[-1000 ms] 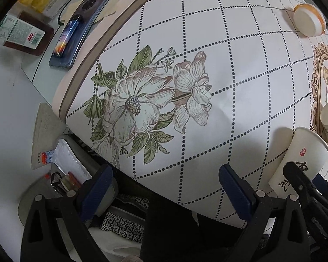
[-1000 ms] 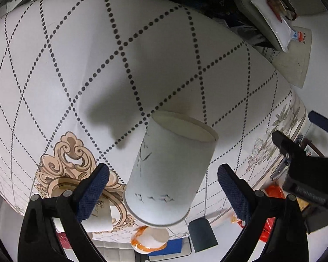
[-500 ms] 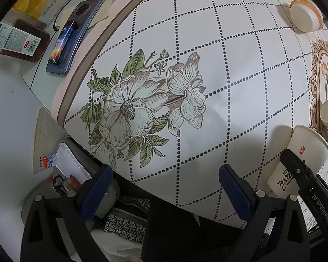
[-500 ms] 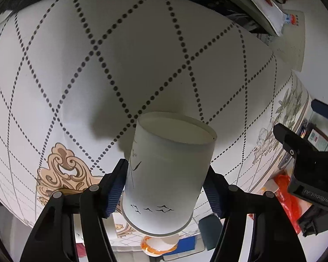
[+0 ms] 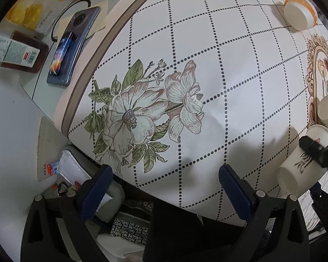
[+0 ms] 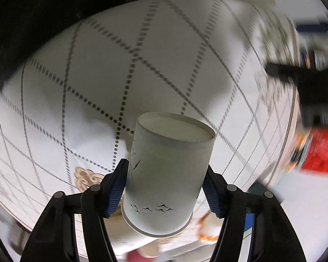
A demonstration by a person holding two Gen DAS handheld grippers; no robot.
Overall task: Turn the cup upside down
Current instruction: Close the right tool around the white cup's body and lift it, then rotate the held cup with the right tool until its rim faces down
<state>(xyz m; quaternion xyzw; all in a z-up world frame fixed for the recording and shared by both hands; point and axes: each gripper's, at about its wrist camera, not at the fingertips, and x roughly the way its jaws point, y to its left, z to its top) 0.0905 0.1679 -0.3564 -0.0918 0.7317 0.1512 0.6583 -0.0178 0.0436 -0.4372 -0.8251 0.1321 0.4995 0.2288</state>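
A white paper cup with small black bird marks sits between the blue pads of my right gripper, which is shut on it. The cup is held above the patterned tablecloth, its flat base away from the camera and its rolled rim toward the camera. In the left wrist view the same cup shows tilted at the far right, clamped by a black finger of the right gripper. My left gripper is open and empty over the table's near edge.
Other paper cups stand at the right on the ornate print; one with an orange band lies at the back. A phone and a box lie on the glass side surface at left. A large flower print marks the cloth.
My right gripper closed on the cup, lifted it and turned it; the right wrist view is blurred by motion. The left gripper has hardly moved.
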